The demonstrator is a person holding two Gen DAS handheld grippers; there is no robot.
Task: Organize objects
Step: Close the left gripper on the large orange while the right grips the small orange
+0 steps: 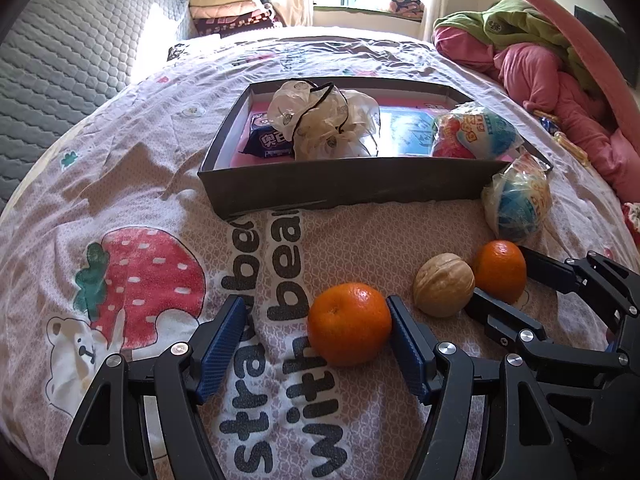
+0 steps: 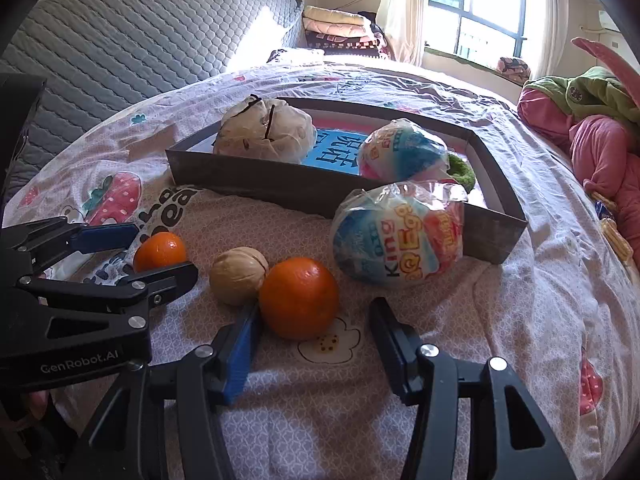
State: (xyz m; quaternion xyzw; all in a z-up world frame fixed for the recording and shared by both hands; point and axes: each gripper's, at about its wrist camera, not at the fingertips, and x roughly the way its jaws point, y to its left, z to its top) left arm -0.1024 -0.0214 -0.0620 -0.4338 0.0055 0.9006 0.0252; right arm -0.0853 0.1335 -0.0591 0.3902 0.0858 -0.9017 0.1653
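Note:
Two oranges, a walnut and a wrapped King Egg lie on the bedspread in front of a dark shallow box. My left gripper is open around the near orange, whose side touches the right pad. My right gripper is open around the other orange, with its left pad against the fruit. The walnut lies between the oranges. The left gripper also shows in the right wrist view, straddling its orange. The box holds a crumpled white bag, another King Egg and a snack packet.
The box stands in the middle of the bed. A King Egg leans at its front corner. A pile of pink and green bedding lies at the right. A grey quilted headboard stands at the left. Folded blankets lie by the window.

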